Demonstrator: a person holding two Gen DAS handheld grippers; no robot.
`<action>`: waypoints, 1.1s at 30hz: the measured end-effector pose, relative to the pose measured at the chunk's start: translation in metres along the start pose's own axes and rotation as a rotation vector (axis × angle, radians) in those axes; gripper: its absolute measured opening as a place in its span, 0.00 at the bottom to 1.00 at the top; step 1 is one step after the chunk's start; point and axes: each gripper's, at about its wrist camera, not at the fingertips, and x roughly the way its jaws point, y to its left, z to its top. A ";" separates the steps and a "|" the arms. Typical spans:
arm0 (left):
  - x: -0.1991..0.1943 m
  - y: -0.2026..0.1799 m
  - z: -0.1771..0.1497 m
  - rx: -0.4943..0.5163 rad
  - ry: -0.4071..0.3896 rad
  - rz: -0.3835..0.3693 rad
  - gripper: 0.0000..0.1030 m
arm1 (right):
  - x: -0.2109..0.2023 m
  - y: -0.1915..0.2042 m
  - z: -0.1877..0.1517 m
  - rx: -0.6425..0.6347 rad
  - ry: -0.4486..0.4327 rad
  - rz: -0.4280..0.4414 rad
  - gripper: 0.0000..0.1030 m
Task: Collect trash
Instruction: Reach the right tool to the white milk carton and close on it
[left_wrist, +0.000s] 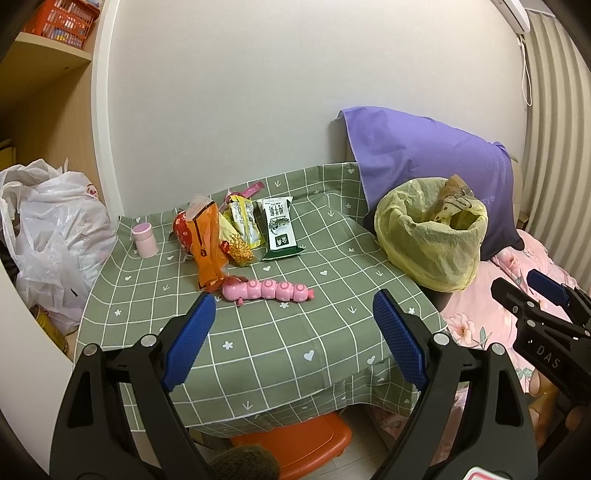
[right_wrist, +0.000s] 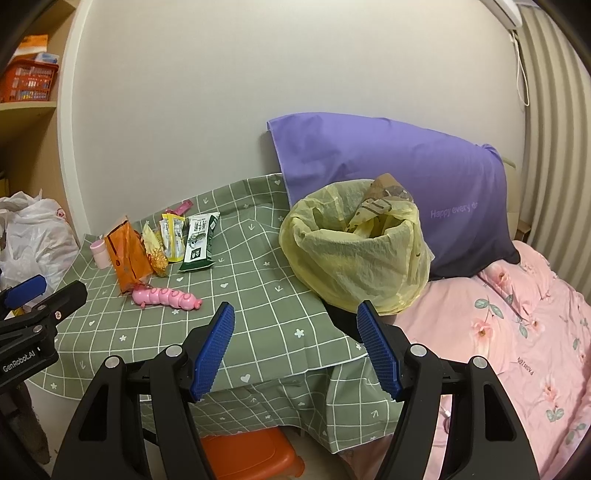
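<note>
On a small table under a green checked cloth (left_wrist: 280, 347), trash pickup looks barely begun: left of the yellow-lined bin (left_wrist: 430, 236), the wrappers sit in a loose cluster well apart from it, none in either gripper. Going left to right from the far side of the cluster: a pink cup (left_wrist: 144, 240), prob. not trash; an orange snack bag (left_wrist: 207, 251) partly lying over a red item that can't be identified; yellow packets (left_wrist: 242, 229) w/ a pink wrapper (left_wrist: 251, 190) behind them; then a green-and-white pouch (left_wrist: 279, 229), nearest the bin of the lot. In front of the cluster lies a pink segmented toy (left_wrist: 269, 290), likely to stay. The bin itself, at the table's right edge against a purple pillow (right_wrist: 399, 184), already holds at least one brown paper item (right_wrist: 384, 199) poking above the liner, so one piece or so appears done; approx. four or five wrappers left by this judgement.

Both tools hang short of the table's near edge, well back from the bin. Left gripper (left_wrist: 295, 332): blue pads spread wide, nothing between them. Right gripper (right_wrist: 295, 343): likewise wide apart and empty, aimed closer to the bin's base.

Hard to make out: the bin's depth and whatever else lies inside, hidden by the liner's folds; wrapper print too small to read; the red item under the orange bag; white plastic bags (left_wrist: 48, 229) far left of the bin, contents unclear; an orange stool (left_wrist: 295, 443) below the table, cut off by the gripper arms
</note>
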 end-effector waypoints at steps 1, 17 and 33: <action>0.002 0.001 0.002 -0.001 -0.004 0.002 0.81 | 0.002 0.000 0.002 -0.001 -0.001 -0.001 0.63; 0.124 0.085 0.057 -0.119 -0.007 0.109 0.81 | 0.102 0.029 0.045 -0.010 0.066 -0.015 0.63; 0.198 0.149 0.077 -0.226 0.039 0.111 0.81 | 0.216 0.104 0.067 -0.131 0.166 0.161 0.63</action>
